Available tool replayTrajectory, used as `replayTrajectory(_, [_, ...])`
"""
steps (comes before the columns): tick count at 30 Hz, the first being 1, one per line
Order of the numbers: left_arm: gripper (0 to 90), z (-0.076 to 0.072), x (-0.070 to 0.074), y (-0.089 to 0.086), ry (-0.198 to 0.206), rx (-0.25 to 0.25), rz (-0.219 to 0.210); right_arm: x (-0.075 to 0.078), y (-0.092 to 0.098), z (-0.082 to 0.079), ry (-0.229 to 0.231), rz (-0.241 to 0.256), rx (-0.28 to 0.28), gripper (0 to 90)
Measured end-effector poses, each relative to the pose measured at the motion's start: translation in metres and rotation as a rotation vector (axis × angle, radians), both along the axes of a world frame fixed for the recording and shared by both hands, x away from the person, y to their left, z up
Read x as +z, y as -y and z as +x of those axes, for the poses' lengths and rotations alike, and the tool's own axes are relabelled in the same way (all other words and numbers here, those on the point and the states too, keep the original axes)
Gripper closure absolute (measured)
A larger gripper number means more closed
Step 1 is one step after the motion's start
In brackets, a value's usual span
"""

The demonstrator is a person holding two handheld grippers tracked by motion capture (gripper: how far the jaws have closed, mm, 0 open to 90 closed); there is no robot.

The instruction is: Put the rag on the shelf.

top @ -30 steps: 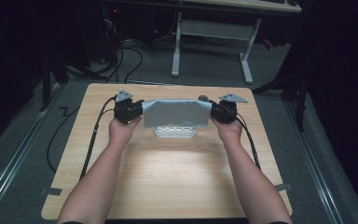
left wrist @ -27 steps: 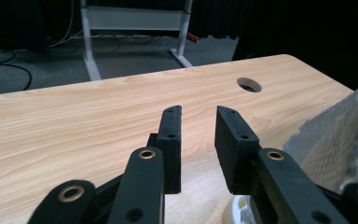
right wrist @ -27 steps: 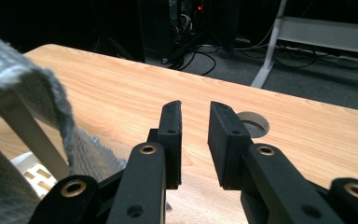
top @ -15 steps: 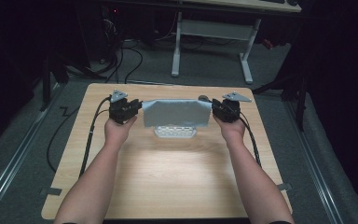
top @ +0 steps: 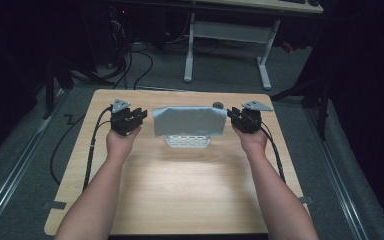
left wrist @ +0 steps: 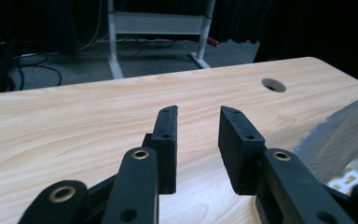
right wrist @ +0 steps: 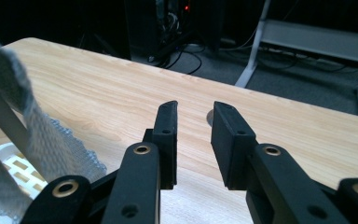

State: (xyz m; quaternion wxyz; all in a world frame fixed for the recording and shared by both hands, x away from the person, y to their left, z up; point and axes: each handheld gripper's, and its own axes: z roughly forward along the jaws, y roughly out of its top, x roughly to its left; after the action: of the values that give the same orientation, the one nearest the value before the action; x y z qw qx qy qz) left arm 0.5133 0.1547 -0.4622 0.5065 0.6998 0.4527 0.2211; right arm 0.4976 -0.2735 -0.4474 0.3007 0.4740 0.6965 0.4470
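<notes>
High view shows your left gripper (top: 141,115) and right gripper (top: 232,116) flanking a grey cloth (top: 190,120) draped over a white perforated rack (top: 187,141) mid-table (top: 180,190); both grippers' 2 jaws stand parted, empty, clear of the cloth, probably released so it hangs freely.

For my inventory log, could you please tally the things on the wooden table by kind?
Grey cloth draped over the rack: 1
White slotted plastic rack: 1
Black two-jaw grippers, left and right: 2
Total: 4
</notes>
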Motion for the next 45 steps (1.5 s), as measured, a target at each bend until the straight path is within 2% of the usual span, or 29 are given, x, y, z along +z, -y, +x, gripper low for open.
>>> replayTrajectory(7, [68.0,-0.009,-0.004,-0.014,0.002,0.024,0.011,-0.004,0.008,-0.009,-0.020,-0.014,-0.011,69.7])
replayTrajectory(9, [67.9,-0.013,-0.006,-0.019,0.005,0.028,0.015,-0.004,0.010,-0.012,-0.018,-0.013,-0.011,69.3])
replayTrajectory(10, [67.7,-0.017,-0.007,-0.023,0.006,0.037,0.018,-0.004,0.012,-0.017,-0.001,-0.012,-0.016,68.2])
replayTrajectory(15, [66.6,-0.024,-0.010,-0.030,0.005,0.046,0.019,-0.005,0.015,-0.025,-0.015,-0.039,-0.001,64.2])
replayTrajectory(16, [66.3,-0.030,-0.011,-0.034,0.007,0.051,0.024,-0.005,0.015,-0.028,-0.015,-0.044,0.003,63.2])
replayTrajectory(19, [65.1,-0.036,-0.012,-0.037,0.010,0.050,0.025,-0.005,0.016,-0.037,0.007,-0.043,0.012,61.3])
replayTrajectory(21, [64.0,-0.049,-0.014,-0.043,0.015,0.050,0.033,-0.004,0.017,-0.044,-0.008,-0.055,0.020,60.0])
replayTrajectory(23, [63.3,-0.058,-0.015,-0.047,0.018,0.047,0.028,-0.004,0.019,-0.054,0.010,-0.046,0.022,59.6])
replayTrajectory(26, [62.2,-0.072,-0.019,-0.050,0.015,0.041,0.030,-0.003,0.020,-0.066,-0.008,-0.058,0.033,57.5])
replayTrajectory(27, [61.7,-0.078,-0.020,-0.050,0.012,0.036,0.033,-0.003,0.021,-0.070,0.009,-0.060,0.040,56.6])
replayTrajectory(30, [59.8,-0.095,-0.025,-0.050,0.011,0.031,0.045,-0.002,0.021,-0.086,0.006,-0.089,0.044,54.6])
replayTrajectory(31, [59.0,-0.095,-0.025,-0.050,0.011,0.031,0.045,-0.002,0.021,-0.086,0.006,-0.089,0.044,54.6])
replayTrajectory(32, [58.2,-0.107,-0.028,-0.049,0.005,0.024,0.055,-0.004,0.021,-0.098,0.033,-0.086,0.050,54.5])
replayTrajectory(35, [55.7,-0.126,-0.033,-0.046,-0.012,0.018,0.070,-0.009,0.020,-0.115,0.014,-0.098,0.028,53.5])
replayTrajectory(36, [54.4,-0.126,-0.033,-0.046,-0.012,0.018,0.070,-0.009,0.020,-0.115,0.014,-0.098,0.028,53.5])
replayTrajectory(37, [54.4,-0.134,-0.035,-0.044,-0.019,0.010,0.075,-0.012,0.020,-0.122,0.022,-0.092,0.032,53.6])
replayTrajectory(38, [52.8,-0.146,-0.038,-0.041,-0.040,-0.002,0.071,-0.018,0.019,-0.135,0.022,-0.104,0.027,51.6])
replayTrajectory(40, [49.9,-0.157,-0.042,-0.037,-0.073,-0.020,0.071,-0.026,0.017,-0.148,0.015,-0.125,0.030,50.8])
replayTrajectory(41, [48.6,-0.157,-0.042,-0.037,-0.073,-0.020,0.071,-0.026,0.017,-0.148,0.015,-0.125,0.030,50.8])
replayTrajectory(42, [47.6,-0.171,-0.045,-0.031,-0.095,-0.016,0.077,-0.034,0.016,-0.159,0.000,-0.119,0.029,50.2])
replayTrajectory(44, [45.2,-0.187,-0.053,-0.024,-0.108,-0.034,0.065,-0.043,0.015,-0.170,-0.020,-0.101,0.025,48.3])
replayTrajectory(45, [44.4,-0.193,-0.057,-0.021,-0.134,-0.051,0.078,-0.048,0.016,-0.177,-0.026,-0.102,0.017,47.6])
